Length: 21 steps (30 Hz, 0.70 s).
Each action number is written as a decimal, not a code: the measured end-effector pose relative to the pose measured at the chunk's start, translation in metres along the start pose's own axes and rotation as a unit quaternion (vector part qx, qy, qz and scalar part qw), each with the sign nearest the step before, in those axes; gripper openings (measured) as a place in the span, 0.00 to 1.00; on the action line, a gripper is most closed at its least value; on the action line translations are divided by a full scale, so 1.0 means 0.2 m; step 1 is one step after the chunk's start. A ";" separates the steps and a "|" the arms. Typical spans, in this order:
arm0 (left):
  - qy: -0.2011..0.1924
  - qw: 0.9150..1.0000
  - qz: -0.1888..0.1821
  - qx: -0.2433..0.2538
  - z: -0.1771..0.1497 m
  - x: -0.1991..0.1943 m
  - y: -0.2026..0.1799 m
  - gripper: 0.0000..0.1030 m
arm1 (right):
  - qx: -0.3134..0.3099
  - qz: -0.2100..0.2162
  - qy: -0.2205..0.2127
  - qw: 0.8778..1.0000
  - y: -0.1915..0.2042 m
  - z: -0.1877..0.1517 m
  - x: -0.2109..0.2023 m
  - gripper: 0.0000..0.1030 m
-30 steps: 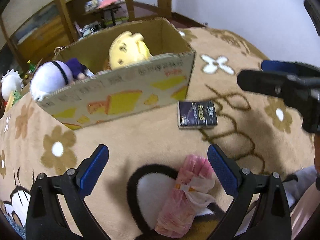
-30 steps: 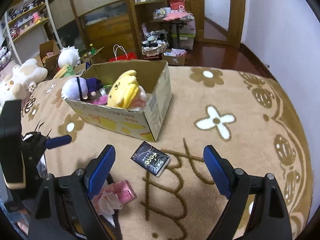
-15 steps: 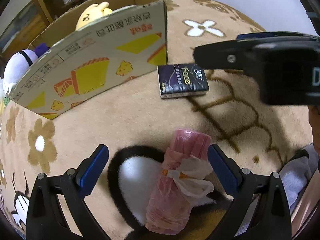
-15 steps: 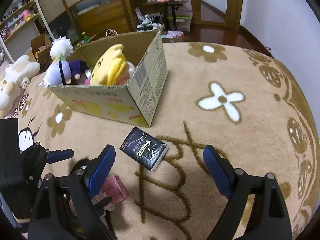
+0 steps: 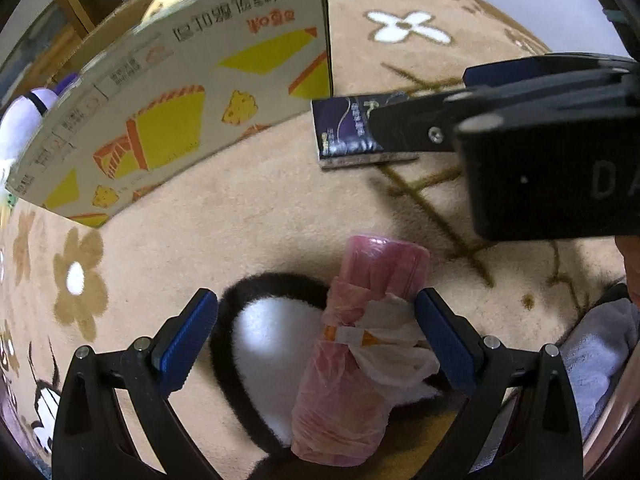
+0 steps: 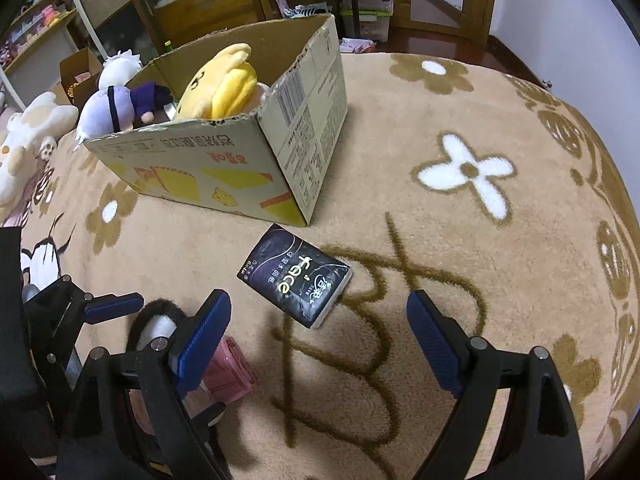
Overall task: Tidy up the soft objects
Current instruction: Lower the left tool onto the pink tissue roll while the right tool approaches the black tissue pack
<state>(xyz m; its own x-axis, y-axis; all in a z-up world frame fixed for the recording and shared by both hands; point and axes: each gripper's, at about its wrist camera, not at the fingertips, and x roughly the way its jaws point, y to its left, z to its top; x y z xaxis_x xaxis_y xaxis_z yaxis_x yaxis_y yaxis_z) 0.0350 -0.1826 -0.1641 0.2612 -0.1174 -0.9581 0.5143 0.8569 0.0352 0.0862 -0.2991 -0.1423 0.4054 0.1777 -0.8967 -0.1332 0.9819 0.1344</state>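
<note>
Two soft things boxed, two left out on the rug.

Left wrist view: the left gripper (image 5: 316,332) is spread wide around the pink wrapped roll (image 5: 356,360), gripping nothing. Right wrist view: the right gripper (image 6: 318,320) hangs open and empty near the dark tissue pack (image 6: 295,275); the cardboard box (image 6: 224,168) already holds the yellow plush (image 6: 220,84) and purple plush (image 6: 120,108).

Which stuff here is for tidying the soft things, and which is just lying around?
For the job:
pink roll
dark tissue pack
cardboard box
yellow plush
purple plush

Just lying about:
cream plush
shelves
</note>
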 end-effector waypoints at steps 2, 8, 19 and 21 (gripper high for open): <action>0.010 1.000 -0.017 -0.020 0.01 0.02 0.01 0.93 | -0.001 0.000 0.004 1.000 0.00 0.00 0.01 0.91; 0.020 0.999 -0.029 -0.029 0.03 0.05 0.02 0.72 | -0.002 0.002 0.017 1.000 0.00 0.00 0.06 0.91; 0.017 0.999 -0.037 -0.002 0.00 0.03 -0.02 0.40 | -0.017 -0.028 0.034 0.999 0.00 0.00 0.16 0.91; 0.017 0.999 -0.041 -0.008 0.00 0.02 -0.01 0.39 | -0.021 -0.037 0.038 0.998 0.00 0.00 0.18 0.91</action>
<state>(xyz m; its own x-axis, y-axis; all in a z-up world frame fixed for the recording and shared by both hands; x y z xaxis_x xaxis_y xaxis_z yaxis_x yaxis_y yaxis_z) 0.0355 -0.1844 -0.1686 0.1912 -0.1706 -0.9666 0.5189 0.8535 -0.0480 0.1012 -0.2932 -0.1754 0.3452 0.0967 -0.9336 -0.1436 0.9884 0.0492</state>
